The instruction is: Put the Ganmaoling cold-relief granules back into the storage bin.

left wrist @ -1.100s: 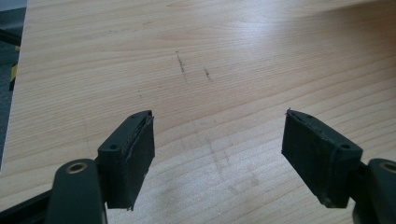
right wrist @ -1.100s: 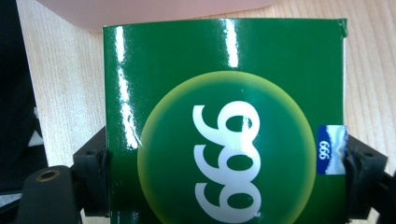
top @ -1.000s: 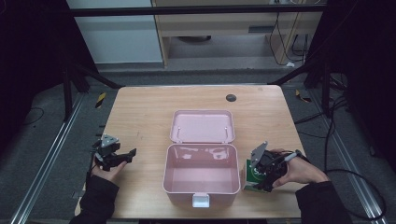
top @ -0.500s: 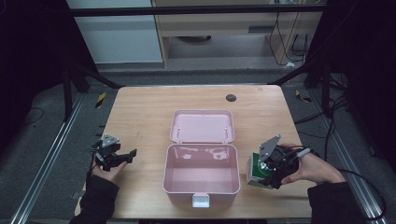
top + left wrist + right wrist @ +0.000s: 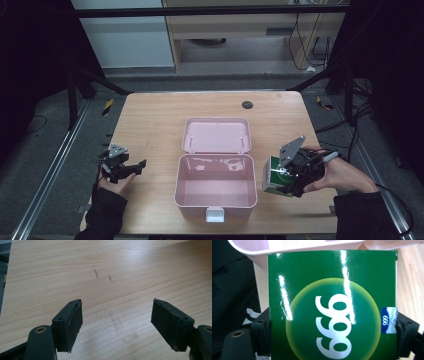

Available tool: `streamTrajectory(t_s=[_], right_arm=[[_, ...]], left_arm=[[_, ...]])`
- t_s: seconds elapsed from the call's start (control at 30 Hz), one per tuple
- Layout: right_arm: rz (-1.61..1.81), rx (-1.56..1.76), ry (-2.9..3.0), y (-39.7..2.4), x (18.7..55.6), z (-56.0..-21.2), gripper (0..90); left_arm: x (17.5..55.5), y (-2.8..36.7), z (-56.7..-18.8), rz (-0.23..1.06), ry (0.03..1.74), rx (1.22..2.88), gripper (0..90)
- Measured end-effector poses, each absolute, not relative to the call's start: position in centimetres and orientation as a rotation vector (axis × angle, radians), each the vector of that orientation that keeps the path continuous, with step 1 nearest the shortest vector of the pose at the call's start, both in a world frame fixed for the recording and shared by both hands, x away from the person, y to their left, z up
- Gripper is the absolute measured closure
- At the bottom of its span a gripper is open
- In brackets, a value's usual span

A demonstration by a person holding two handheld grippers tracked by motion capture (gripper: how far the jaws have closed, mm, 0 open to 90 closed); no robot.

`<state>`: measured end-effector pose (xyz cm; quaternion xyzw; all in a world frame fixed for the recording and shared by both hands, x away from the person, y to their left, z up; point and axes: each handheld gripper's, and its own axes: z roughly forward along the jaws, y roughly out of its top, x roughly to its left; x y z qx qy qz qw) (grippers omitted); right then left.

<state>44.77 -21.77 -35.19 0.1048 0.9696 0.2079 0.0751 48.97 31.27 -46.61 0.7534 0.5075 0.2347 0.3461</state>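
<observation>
A pink plastic box (image 5: pixel 216 185) stands open at the middle of the table, its lid (image 5: pixel 216 135) laid back and its inside bare. My right gripper (image 5: pixel 285 177) is shut on a green carton (image 5: pixel 274 175) marked 999, held just right of the pink box's right wall. In the right gripper view the green carton (image 5: pixel 332 305) sits squeezed between both jaws, with the pink box's rim (image 5: pixel 294 246) right behind it. My left gripper (image 5: pixel 131 167) hovers open over bare wood at the table's left edge; in the left gripper view its fingers (image 5: pixel 71 320) hold nothing.
The wooden table (image 5: pixel 150 120) carries a small dark round hole (image 5: pixel 247 105) near its far right. A white latch (image 5: pixel 216 215) sticks out from the pink box's front. Metal frame rails and dark floor surround the table.
My right gripper has lifted and swung the green carton a little to the right and up, beside the pink box. The left gripper stayed still.
</observation>
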Motion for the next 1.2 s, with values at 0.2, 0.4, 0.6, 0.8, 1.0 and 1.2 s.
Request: streamTrajectory(t_s=[0.2,0.4,0.6,0.8,1.0,1.2], right_arm=[[0.634,0.295,2.903,-21.4,44.6,-33.5,16.1],[0.634,0.292,2.898,-20.9,44.5,-31.9,16.1],[0.640,0.291,2.900,-20.3,44.5,-30.8,16.1],[0.628,0.279,2.910,-19.3,44.5,-29.4,16.1],[0.606,0.278,2.919,-18.3,44.6,-28.5,16.1],[0.601,0.257,2.932,-17.0,44.6,-28.0,16.1]], left_arm=[[49.0,31.2,-46.7,0.607,1.319,1.949,24.4],[49.0,31.2,-46.7,0.605,1.319,1.951,24.5],[49.0,31.2,-46.7,0.602,1.320,1.955,24.5],[49.0,31.2,-46.7,0.599,1.320,1.956,24.5],[49.1,31.2,-46.7,0.598,1.320,1.957,24.5],[49.1,31.2,-46.7,0.596,1.320,1.957,24.5]])
